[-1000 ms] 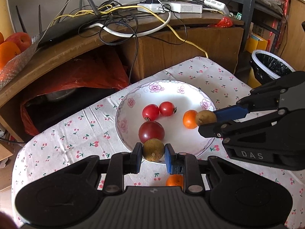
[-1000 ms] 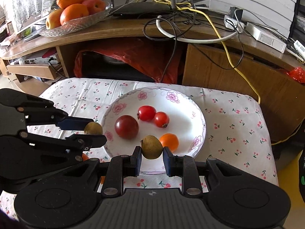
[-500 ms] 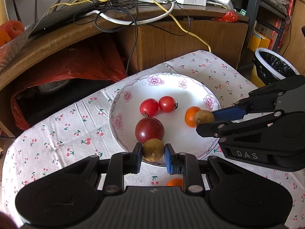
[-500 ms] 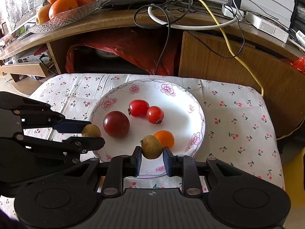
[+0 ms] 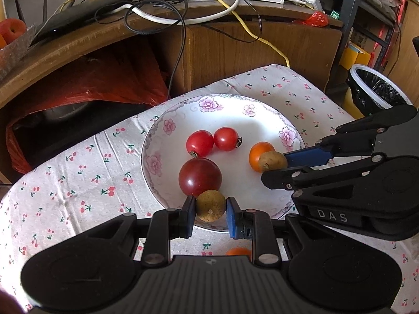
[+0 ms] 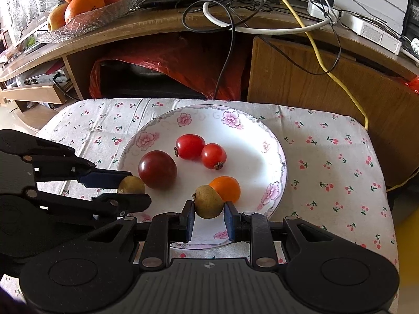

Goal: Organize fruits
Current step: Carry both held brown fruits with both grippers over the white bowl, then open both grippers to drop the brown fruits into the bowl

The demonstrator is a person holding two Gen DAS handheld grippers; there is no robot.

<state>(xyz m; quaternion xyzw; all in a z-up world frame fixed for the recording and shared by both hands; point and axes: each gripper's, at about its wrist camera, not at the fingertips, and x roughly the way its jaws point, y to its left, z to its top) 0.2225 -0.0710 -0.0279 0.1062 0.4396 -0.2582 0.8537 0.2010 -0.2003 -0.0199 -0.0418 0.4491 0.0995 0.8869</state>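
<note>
Cherry-print cloth covers the low table, with the flowered plate at frame centre. Both my grippers hang over its near rim. My left gripper pinches a brown round fruit just in front of the dark red tomato, seemingly touching it. My right gripper pinches a second brown fruit against the small orange fruit. Both fruits look already above the plate's white floor, so I judge release comes next, each straight below its gripper. Another orange fruit waits on the cloth below the left gripper, nearer that hand.
</note>
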